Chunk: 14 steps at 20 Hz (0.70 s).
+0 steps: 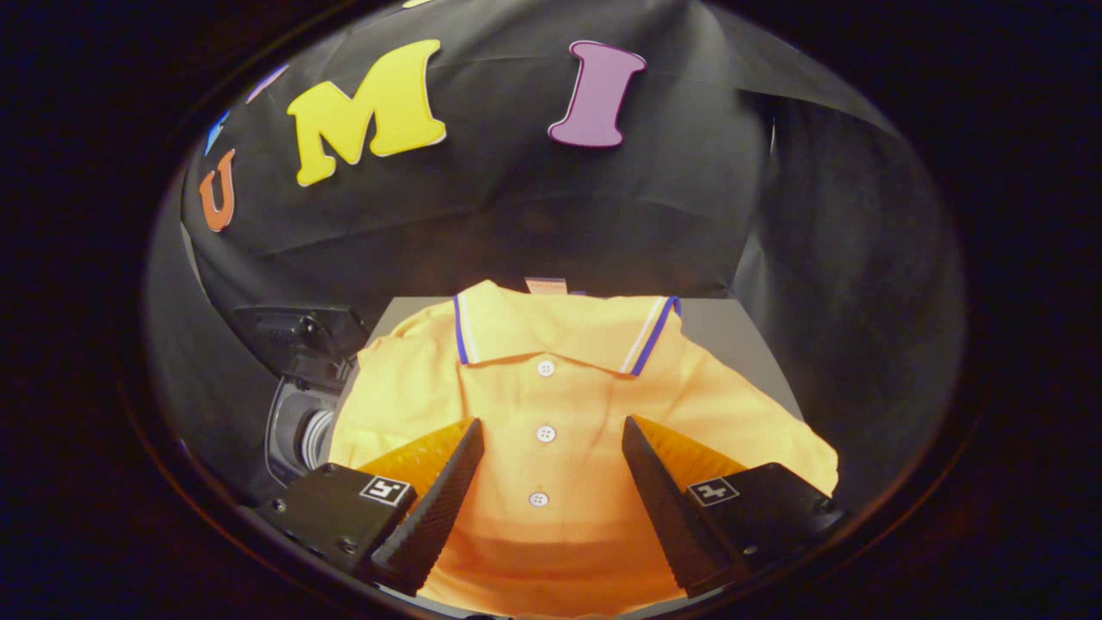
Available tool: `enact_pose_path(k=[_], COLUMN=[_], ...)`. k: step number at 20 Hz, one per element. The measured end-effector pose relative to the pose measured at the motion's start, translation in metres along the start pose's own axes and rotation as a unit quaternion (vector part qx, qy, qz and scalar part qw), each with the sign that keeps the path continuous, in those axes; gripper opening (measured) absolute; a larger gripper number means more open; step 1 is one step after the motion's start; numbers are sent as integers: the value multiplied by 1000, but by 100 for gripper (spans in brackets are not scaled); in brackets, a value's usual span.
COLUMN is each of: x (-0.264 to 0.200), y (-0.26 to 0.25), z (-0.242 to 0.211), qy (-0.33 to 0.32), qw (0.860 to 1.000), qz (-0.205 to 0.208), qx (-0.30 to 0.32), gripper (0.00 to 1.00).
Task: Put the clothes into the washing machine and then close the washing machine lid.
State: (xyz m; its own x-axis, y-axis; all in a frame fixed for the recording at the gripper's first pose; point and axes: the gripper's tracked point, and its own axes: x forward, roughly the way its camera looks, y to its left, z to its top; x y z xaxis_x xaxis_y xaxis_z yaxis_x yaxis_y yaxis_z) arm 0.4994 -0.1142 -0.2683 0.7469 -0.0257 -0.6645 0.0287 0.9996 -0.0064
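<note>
An orange polo shirt (585,405) lies spread flat on a grey tabletop (732,336), its front facing up. The collar (564,331) sits at the far end, folded down, with white and blue stripes along its edges. A small label (546,286) pokes up behind the collar. Three white buttons run down the placket; the middle button (545,433) and the lowest button (539,499) lie in the gap between the fingers, while the top button (545,368) sits just beyond the fingertips. The cloth shows a few soft folds, and the near hem runs under the fingers.

The tongs (551,430) hang over the lower half of the shirt with the fingers spread wide apart, one to each side of the placket. Nothing is held between them, and whether the tips touch the cloth cannot be told. Each finger carries a small square marker on its base.

To the left of the shirt, beside the tabletop's edge, stands a dark appliance: the washing machine (297,413), with a round, pale-rimmed opening (314,437) partly seen and a dark lid or panel (297,336) standing above it. The shirt's left sleeve reaches close to that opening. Black cloth forms the booth's wall (689,172) behind and around everything.
</note>
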Motion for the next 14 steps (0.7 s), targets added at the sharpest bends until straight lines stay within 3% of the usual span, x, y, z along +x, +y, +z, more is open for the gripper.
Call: enact_pose_path(k=[6, 10, 11, 14], x=[6, 7, 7, 8], y=[4, 10, 16, 23], z=[-4, -7, -5, -6], qy=[6, 20, 22, 21], qw=[1000, 999, 999, 999], qz=[-1, 9, 22, 18], qx=[-4, -32, -36, -43], gripper=[94, 77, 70, 31])
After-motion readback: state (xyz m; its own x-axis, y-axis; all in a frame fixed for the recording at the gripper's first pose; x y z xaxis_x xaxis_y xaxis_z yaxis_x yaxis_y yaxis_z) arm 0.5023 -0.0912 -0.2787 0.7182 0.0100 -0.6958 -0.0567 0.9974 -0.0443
